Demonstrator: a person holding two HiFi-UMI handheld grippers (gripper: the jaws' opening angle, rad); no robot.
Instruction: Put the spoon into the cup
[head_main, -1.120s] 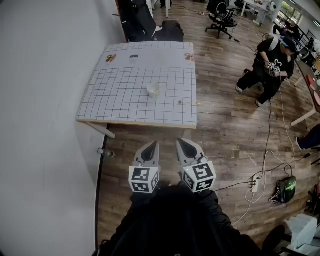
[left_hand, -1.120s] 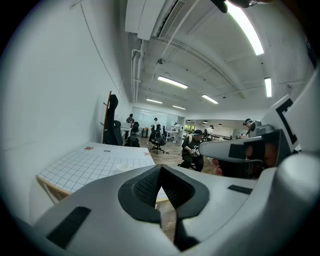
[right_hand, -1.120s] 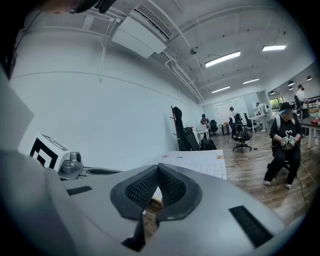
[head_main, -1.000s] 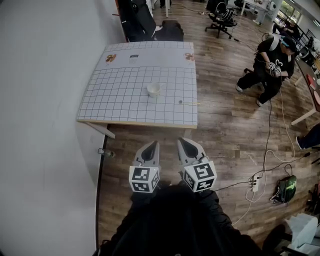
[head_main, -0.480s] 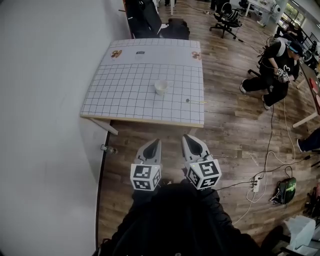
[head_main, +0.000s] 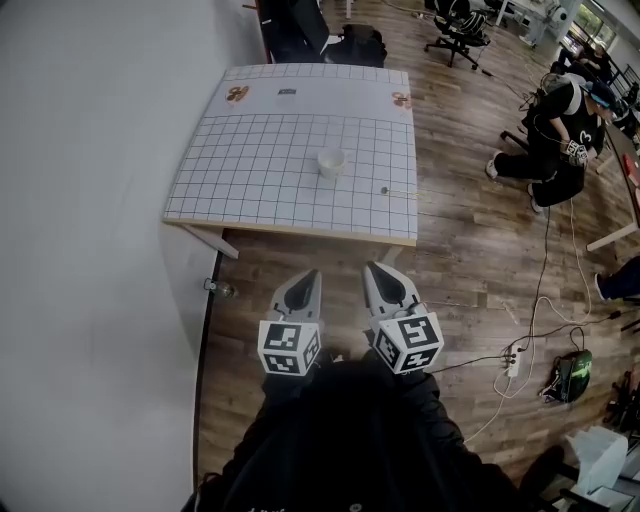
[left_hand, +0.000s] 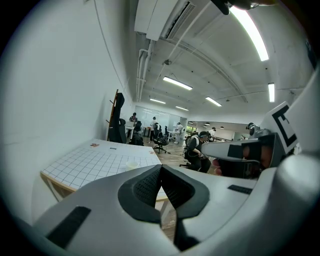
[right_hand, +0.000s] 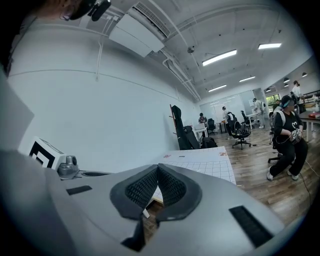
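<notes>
**Gridded worktop ahead, both grippers short of it with fingers together**

Wooden floor (head_main: 470, 250) fills the room, and a white worktop (head_main: 250, 180) ruled in black squares stands with its left edge against a pale wall (head_main: 90, 200). One white cup (head_main: 331, 162) stands upright near the middle of the worktop, a little towards the right edge. One spoon (head_main: 395, 191) lies flat, well apart from the cup and nearer the near right corner. Its dark bowl end points towards the cup side and its thin handle runs out to the right edge, so its long axis lies roughly along the near edge. Only bare grid squares lie between cup and spoon.

Three small printed marks (head_main: 287, 93) sit along the far edge. Beyond that edge stand a dark chair and bags (head_main: 300, 30). A person (head_main: 555, 130) crouches on the floor to the right of the worktop. Cables and a power strip (head_main: 515, 358) trail nearer the camera.

Two grippers hang side by side over the floor, short of the near edge. The left gripper (head_main: 308, 276) has its fingers (left_hand: 145, 187) pressed together on nothing. The right gripper (head_main: 374, 270) likewise has its fingers (right_hand: 140, 190) closed and empty. Both point towards the worktop.
</notes>
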